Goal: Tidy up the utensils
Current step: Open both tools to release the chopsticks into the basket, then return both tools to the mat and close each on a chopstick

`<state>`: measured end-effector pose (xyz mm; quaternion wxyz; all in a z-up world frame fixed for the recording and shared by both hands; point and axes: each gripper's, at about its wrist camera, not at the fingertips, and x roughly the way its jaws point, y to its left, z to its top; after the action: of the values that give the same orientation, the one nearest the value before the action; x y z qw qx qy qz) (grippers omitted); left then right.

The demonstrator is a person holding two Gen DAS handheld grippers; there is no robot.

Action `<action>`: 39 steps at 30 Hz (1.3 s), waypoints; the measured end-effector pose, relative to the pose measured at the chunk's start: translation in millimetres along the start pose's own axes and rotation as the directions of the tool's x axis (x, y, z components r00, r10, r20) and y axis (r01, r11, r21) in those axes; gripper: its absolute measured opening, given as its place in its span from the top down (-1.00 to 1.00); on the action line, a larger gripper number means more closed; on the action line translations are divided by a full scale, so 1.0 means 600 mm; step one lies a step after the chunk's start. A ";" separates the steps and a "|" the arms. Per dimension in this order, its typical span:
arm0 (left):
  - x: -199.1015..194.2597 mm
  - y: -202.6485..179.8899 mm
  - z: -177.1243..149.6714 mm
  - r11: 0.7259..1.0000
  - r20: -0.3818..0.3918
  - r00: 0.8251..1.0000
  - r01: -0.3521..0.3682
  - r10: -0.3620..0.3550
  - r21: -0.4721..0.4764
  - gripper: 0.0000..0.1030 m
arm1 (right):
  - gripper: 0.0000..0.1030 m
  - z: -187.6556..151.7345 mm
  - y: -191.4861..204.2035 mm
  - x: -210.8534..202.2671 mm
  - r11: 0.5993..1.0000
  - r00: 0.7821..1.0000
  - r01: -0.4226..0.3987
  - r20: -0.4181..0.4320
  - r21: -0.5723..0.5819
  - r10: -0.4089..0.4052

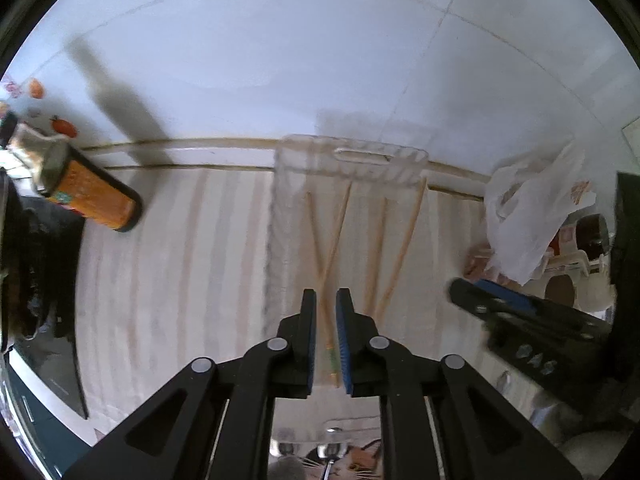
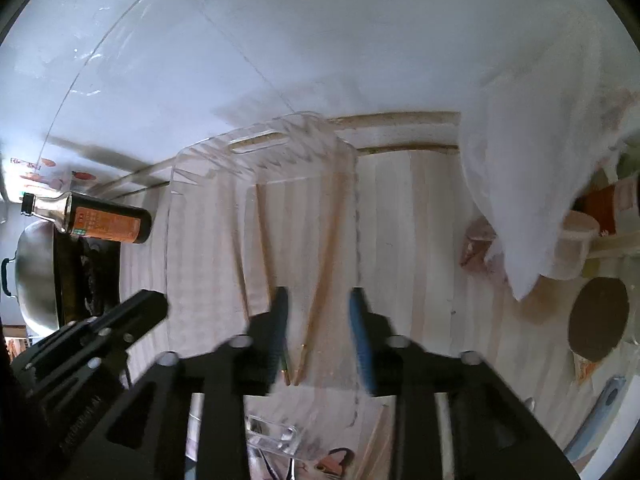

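Several wooden chopsticks [image 1: 334,236] lie inside a clear plastic tray [image 1: 352,160] on the striped counter. My left gripper [image 1: 326,300] hovers over the near ends of a crossed pair, its jaws narrowly apart with a chopstick showing in the gap; I cannot tell whether it grips. My right gripper [image 2: 318,300] is open over the same tray [image 2: 264,148], above another pair of chopsticks [image 2: 326,264] whose near ends lie between its fingers. The right gripper shows at the right of the left wrist view [image 1: 500,304], and the left gripper at the lower left of the right wrist view [image 2: 120,320].
An orange-labelled sauce bottle [image 1: 92,192] lies at the left by a black stove [image 1: 44,280] with a metal wok [image 2: 32,272]. A white plastic bag [image 1: 536,208] and containers [image 2: 572,244] crowd the right. A tiled wall stands behind the tray.
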<state>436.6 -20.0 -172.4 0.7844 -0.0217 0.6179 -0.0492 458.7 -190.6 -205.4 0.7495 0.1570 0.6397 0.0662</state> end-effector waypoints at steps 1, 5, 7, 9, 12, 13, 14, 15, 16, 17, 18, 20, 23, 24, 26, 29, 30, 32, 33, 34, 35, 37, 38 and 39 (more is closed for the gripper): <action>-0.010 0.004 -0.009 1.000 0.025 0.999 -0.026 0.026 0.005 0.74 | 0.29 -0.007 -0.006 -0.009 1.000 1.000 0.008 0.013 0.003 -0.008; -0.035 0.020 -0.041 0.996 0.102 0.991 -0.089 0.091 -0.021 -0.12 | 0.25 -0.039 -0.041 -0.050 0.999 0.997 0.032 0.067 0.026 -0.034; -0.047 0.028 -0.062 0.993 0.147 0.982 -0.113 0.118 -0.044 -0.43 | 0.17 -0.067 -0.060 -0.070 0.998 0.995 0.043 0.094 0.040 -0.047; -0.055 0.032 -0.083 0.989 0.186 0.972 -0.136 0.144 -0.058 -0.77 | 0.06 -0.095 -0.079 -0.082 0.997 0.992 0.053 0.111 0.055 -0.059; -0.052 0.040 -0.116 0.987 0.218 0.963 -0.145 0.158 -0.074 -1.00 | -0.04 -0.148 -0.105 -0.086 0.995 0.987 0.073 0.138 0.073 -0.083; -0.048 0.041 -0.127 0.985 0.216 0.962 -0.154 0.167 -0.077 -1.00 | -0.04 -0.165 -0.110 -0.081 0.994 0.987 0.080 0.135 0.077 -0.090; -0.040 0.042 -0.142 0.981 0.210 0.959 -0.178 0.191 -0.078 -1.00 | -0.04 -0.186 -0.119 -0.073 0.993 0.988 0.081 0.124 0.087 -0.092; -0.034 0.041 -0.154 0.977 0.206 0.956 -0.199 0.211 -0.076 -1.00 | -0.05 -0.209 -0.128 -0.061 0.992 0.990 0.077 0.107 0.104 -0.088; -0.025 0.041 -0.167 0.975 0.197 0.955 -0.211 0.221 -0.072 -1.00 | -0.05 -0.232 -0.135 -0.044 0.991 0.993 0.071 0.083 0.117 -0.081; -0.015 0.044 -0.185 0.974 0.180 0.958 -0.213 0.223 -0.072 -1.00 | -0.05 -0.249 -0.138 -0.030 0.990 0.995 0.066 0.062 0.127 -0.075; -0.008 0.046 -0.201 0.971 0.167 0.958 -0.225 0.235 -0.077 -1.00 | -0.05 -0.269 -0.143 -0.009 0.989 0.998 0.054 0.028 0.141 -0.058; 0.012 0.049 -0.237 0.958 0.119 0.952 -0.276 0.283 -0.076 -1.00 | -0.04 -0.306 -0.150 0.037 0.985 0.999 0.029 -0.046 0.170 -0.021; 0.036 0.048 -0.272 0.949 0.076 0.946 -0.313 0.316 -0.045 -1.00 | 0.10 -0.350 -0.149 0.086 0.983 0.995 0.030 -0.098 0.183 -0.012; 0.040 0.047 -0.281 0.946 0.072 0.943 -0.323 0.325 -0.037 -1.00 | 0.19 -0.361 -0.148 0.098 0.983 0.994 0.029 -0.111 0.183 -0.009; 0.044 0.044 -0.297 0.936 0.080 0.933 -0.352 0.352 -0.012 -1.00 | 0.24 -0.378 -0.145 0.118 0.982 0.991 0.023 -0.131 0.185 0.001; 0.036 0.035 -0.312 0.919 0.114 0.914 -0.395 0.389 0.025 -1.00 | 0.63 -0.395 -0.136 0.122 0.985 0.993 0.051 -0.112 0.162 -0.033; 0.034 0.030 -0.314 0.916 0.121 0.912 -0.399 0.392 0.036 -1.00 | 0.80 -0.401 -0.138 0.122 0.985 0.994 0.052 -0.104 0.162 -0.035; 0.032 0.014 -0.317 0.919 0.120 0.917 -0.389 0.379 0.067 -1.00 | 0.82 -0.409 -0.135 0.120 0.989 0.995 0.057 -0.086 0.135 -0.046; 0.035 0.006 -0.319 0.923 0.111 0.924 -0.376 0.366 0.081 -1.00 | 0.92 -0.412 -0.134 0.117 0.990 0.994 0.082 -0.085 0.117 -0.073; 0.040 -0.006 -0.321 0.928 0.097 0.932 -0.359 0.351 0.097 -1.00 | 0.92 -0.403 -0.128 0.119 0.989 0.992 0.108 -0.081 0.105 -0.099; 0.046 -0.024 -0.325 0.935 0.080 0.941 -0.335 0.327 0.118 -1.00 | 0.92 -0.403 -0.131 0.116 0.986 0.988 0.136 -0.080 0.093 -0.129; 0.060 -0.049 -0.329 0.945 0.049 0.956 -0.292 0.288 0.147 -0.99 | 0.92 -0.406 -0.154 0.107 0.983 0.986 0.156 -0.082 0.098 -0.148; 0.073 -0.069 -0.334 0.951 0.023 0.965 -0.261 0.260 0.167 -0.97 | 0.92 -0.407 -0.170 0.101 0.981 0.984 0.163 -0.087 0.107 -0.154; 0.088 -0.089 -0.338 0.958 -0.011 0.974 -0.218 0.224 0.188 -0.96 | 0.92 -0.409 -0.187 0.095 0.978 0.982 0.176 -0.089 0.113 -0.166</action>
<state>249.0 -73.0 -266.3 0.7734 0.1216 0.6218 -0.0190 216.6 -242.3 -327.2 0.7157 0.1438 0.6827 -0.0311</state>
